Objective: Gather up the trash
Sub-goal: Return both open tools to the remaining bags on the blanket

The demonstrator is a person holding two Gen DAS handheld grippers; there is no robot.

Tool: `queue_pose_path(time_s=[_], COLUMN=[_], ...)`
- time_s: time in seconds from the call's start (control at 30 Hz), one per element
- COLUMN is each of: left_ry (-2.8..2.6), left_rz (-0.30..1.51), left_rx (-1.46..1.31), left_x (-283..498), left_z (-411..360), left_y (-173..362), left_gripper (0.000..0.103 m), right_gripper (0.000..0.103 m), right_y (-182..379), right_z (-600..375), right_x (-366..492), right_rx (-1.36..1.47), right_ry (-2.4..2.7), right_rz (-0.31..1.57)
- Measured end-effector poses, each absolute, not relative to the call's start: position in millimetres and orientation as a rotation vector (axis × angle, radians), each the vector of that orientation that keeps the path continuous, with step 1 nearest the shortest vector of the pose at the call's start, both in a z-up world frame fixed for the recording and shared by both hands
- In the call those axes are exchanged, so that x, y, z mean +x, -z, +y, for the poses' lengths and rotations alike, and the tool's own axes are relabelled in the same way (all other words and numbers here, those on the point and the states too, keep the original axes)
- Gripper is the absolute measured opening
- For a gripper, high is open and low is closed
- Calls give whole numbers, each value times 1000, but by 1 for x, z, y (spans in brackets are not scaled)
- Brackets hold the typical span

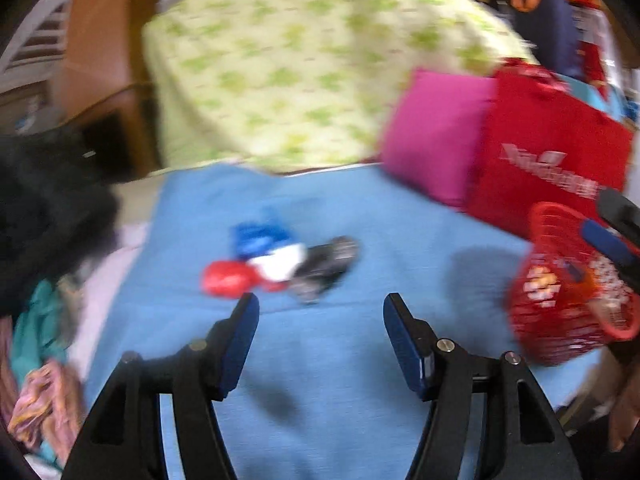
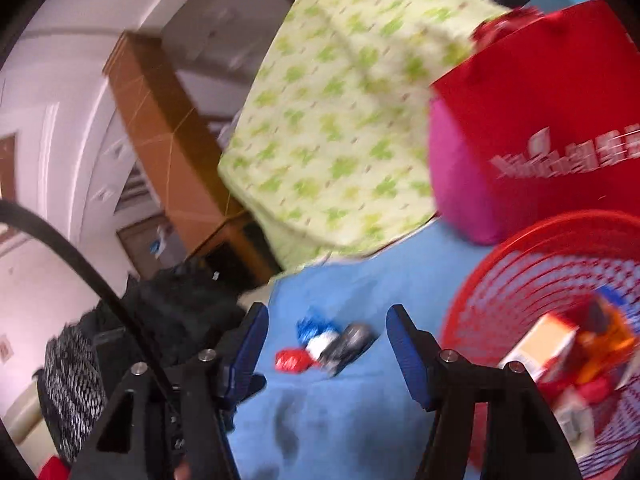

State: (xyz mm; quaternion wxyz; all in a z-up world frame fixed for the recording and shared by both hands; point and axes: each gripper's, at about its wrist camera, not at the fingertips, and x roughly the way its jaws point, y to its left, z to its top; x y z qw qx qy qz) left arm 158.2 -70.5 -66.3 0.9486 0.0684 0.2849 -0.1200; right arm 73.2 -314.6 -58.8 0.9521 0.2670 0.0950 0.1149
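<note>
Blue cloth (image 1: pixel 328 360) covering the surface; crumpled wrappers (image 1: pixel 276 264), blue, white, red and dark, clustered mid-cloth; red mesh basket (image 2: pixel 532 280) at its right edge, cartons and wrappers inside; pink cushion (image 1: pixel 436 136) and red bag (image 1: pixel 552 152) along the far edge; green-patterned sheet (image 1: pixel 304 64) behind; left gripper (image 1: pixel 320 304) and right gripper (image 2: pixel 326 316) both gaping, nothing between the fingers.

- Our right hand-held gripper (image 2: pixel 326 354) stands parted and empty above the blue bed cover (image 2: pixel 360 420).
- Crumpled wrappers (image 2: pixel 326 344) lie mid-cover.
- Red mesh basket (image 2: pixel 552 320), holding trash, sits at its right edge.
</note>
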Motion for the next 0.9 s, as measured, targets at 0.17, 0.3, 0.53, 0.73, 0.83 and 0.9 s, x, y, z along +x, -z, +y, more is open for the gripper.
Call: queue_pose_path(time_s=[0.17, 0.3, 0.53, 0.73, 0.83, 0.9], left_ry=[115, 80, 61, 55, 62, 65], left_rz=[606, 677, 750, 760, 742, 743], left_rx=[127, 50, -21, -83, -80, -79], left_x=[177, 195, 225, 266, 288, 303], left_z=[-28, -2, 20, 32, 30, 27], left_y=[89, 112, 136, 144, 147, 151], left_gripper=[65, 65, 65, 65, 65, 65], right_gripper=[66, 66, 66, 63, 58, 57], right_y=[71, 90, 123, 152, 166, 174], right_z=[-274, -256, -228, -215, -221, -228], right_x=[103, 132, 208, 274, 304, 321], right_rx=[493, 500, 537, 584, 647, 709], right_ry=[-270, -270, -261, -257, -239, -229], right_rz=[295, 399, 599, 701, 726, 732])
